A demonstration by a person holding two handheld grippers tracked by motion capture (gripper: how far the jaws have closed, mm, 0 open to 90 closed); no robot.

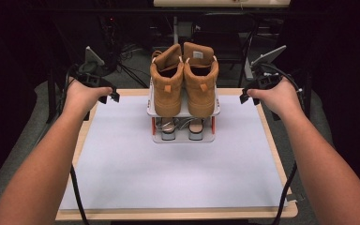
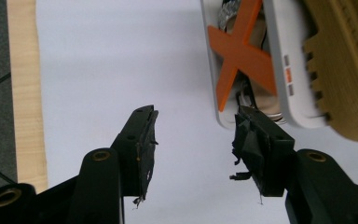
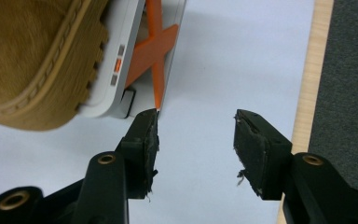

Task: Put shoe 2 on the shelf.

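While both hands hung at the far corners of the table (image 1: pixel 178 213), the high view showed an approach step, judged as the lead-in to a grasp: the left gripper (image 1: pixel 108 95) sat at the far left edge of the white mat (image 1: pixel 168 173), the right gripper (image 1: pixel 246 97) at the far right edge, and the pair of tan boots (image 1: pixel 184 79) stood on top of a small white rack (image 1: pixel 183 136) between them, at the far middle of the mat. Another pair of shoes (image 1: pixel 183 127) sat on the rack's lower shelf. Each gripper was well apart from the rack, with bare mat all the way in and a wide open stretch toward the person

From the left gripper view, the jaws stood apart with nothing between them but mat; one jaw tip lay close in front of the rack's corner, beside its orange cross brace (image 2: pixel 240 51), with a boot sole (image 2: pixel 345 65) overhanging the shelf edge. The wooden table edge ran along the far left

From the right gripper view, the jaws were likewise apart and empty, the nearer tip just below the orange brace (image 3: pixel 156 51), a boot sole (image 3: pixel 42 70) above. The next move probably called for both grippers to swing inward toward the boots or rack sides, clearing the shelf corners
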